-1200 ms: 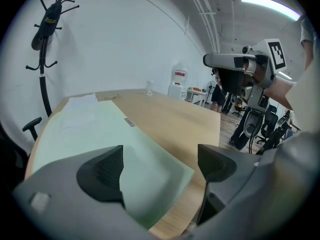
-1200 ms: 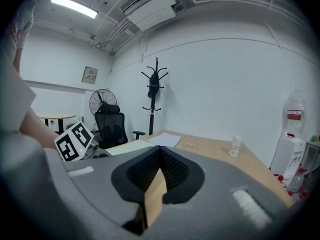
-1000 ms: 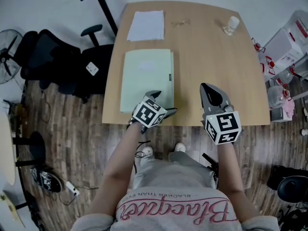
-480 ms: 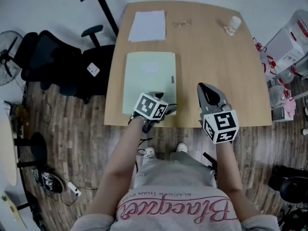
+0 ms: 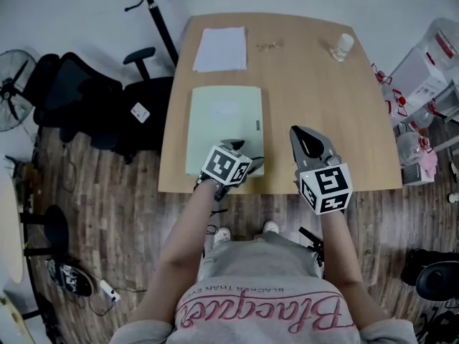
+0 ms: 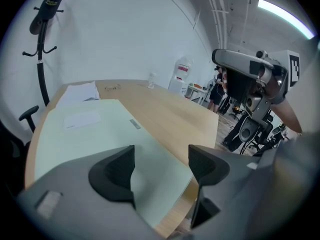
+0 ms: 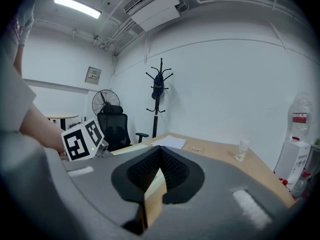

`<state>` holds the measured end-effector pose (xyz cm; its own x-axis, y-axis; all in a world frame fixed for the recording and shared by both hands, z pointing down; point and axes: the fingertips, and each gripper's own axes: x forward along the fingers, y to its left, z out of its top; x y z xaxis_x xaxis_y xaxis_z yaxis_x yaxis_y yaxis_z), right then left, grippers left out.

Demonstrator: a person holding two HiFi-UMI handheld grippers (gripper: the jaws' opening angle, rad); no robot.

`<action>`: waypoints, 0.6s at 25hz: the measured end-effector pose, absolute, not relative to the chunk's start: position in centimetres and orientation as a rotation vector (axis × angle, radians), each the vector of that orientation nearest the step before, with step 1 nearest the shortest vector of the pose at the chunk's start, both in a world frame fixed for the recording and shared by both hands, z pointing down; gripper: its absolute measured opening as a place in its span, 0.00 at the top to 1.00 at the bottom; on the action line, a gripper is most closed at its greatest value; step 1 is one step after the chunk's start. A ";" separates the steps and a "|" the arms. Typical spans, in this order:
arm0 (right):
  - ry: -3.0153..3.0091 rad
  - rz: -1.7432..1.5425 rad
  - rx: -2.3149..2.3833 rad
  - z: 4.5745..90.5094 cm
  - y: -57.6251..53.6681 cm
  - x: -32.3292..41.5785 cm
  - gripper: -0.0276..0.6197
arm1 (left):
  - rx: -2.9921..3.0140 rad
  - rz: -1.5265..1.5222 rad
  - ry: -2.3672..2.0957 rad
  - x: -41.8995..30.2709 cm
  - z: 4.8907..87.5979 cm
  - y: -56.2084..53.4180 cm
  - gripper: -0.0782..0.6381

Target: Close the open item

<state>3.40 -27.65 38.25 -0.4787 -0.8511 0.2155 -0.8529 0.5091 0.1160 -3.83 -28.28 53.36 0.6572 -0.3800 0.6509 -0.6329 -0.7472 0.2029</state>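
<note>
A pale green folder (image 5: 224,120) lies flat on the wooden table (image 5: 323,99), its cover down. My left gripper (image 5: 247,156) is over the folder's near right corner. In the left gripper view that corner of the folder (image 6: 90,129) lies under and between the jaws of the left gripper (image 6: 161,159). The jaws have just been closing, but a gap remains and the pads do not press on the folder. My right gripper (image 5: 301,136) hovers over bare table to the folder's right, shut and empty. In its own view the right gripper (image 7: 160,156) shows its pads together.
White sheets of paper (image 5: 221,49) lie at the table's far left. A small bottle (image 5: 343,45) and a small metal item (image 5: 268,46) sit near the far edge. A black office chair (image 5: 107,106) and a coat stand (image 5: 154,13) are left of the table, boxes (image 5: 423,70) on the right.
The left gripper's jaws have narrowed over the folder's corner and its cube has rolled slightly. The right gripper has stayed where it was.
</note>
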 end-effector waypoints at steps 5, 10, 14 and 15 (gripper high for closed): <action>-2.502 -0.015 1.473 37.4 -27.3 3.3 0.96 | 2.522 0.796 -0.838 -4.6 51.0 -28.4 0.40; -2.497 -0.050 1.500 36.4 -27.3 2.9 0.96 | 2.589 0.729 -0.898 -5.8 48.4 -28.9 0.42; -2.490 -0.074 1.523 35.5 -27.1 2.6 0.96 | 2.631 0.648 -0.949 -7.1 45.9 -29.1 0.45; -2.488 -0.080 1.530 35.3 -27.1 2.5 0.96 | 2.642 0.630 -0.962 -7.4 45.3 -29.1 0.46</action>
<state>2.52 -27.12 35.33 -0.4342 -0.8870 0.1575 -0.8750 0.4568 0.1604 -7.45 -29.14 45.26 0.6868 -0.5458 0.4799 -0.6582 -0.7472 0.0921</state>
